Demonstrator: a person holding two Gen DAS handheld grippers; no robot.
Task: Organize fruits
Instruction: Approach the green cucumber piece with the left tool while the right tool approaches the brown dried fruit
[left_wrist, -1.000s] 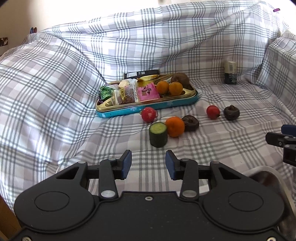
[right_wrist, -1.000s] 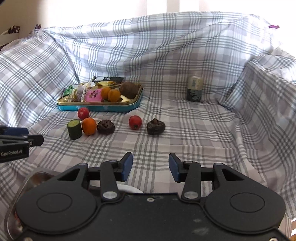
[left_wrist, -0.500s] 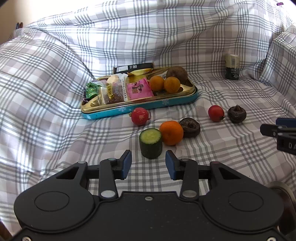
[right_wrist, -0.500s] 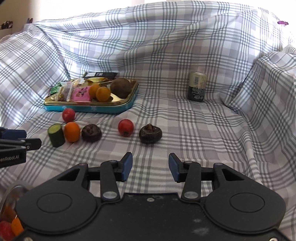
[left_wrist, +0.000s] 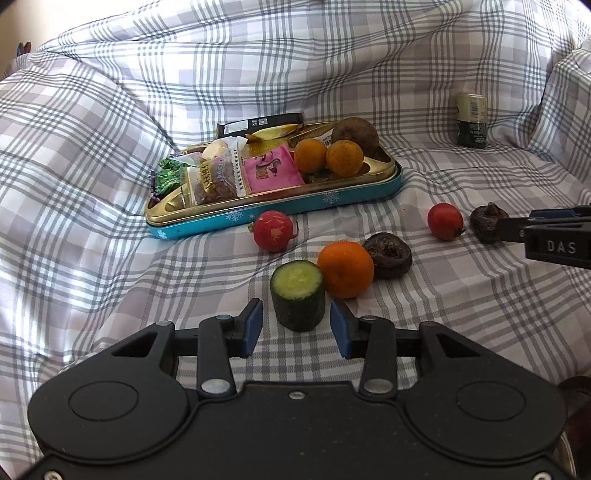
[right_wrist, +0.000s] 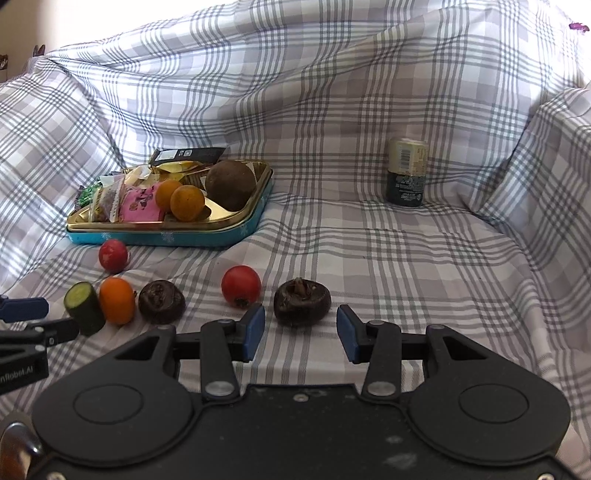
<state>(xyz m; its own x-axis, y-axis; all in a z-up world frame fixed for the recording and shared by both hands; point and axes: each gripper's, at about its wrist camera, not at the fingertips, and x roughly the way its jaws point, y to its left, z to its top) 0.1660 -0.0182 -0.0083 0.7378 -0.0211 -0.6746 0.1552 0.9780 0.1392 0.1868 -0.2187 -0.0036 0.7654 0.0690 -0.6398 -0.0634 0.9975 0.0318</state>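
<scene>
Left gripper: jaws apart, empty; cucumber just ahead between the tips, orange beside it. Right gripper: jaws apart, empty; dark fruit, possibly a water chestnut, just ahead. Tin beyond, left.
</scene>
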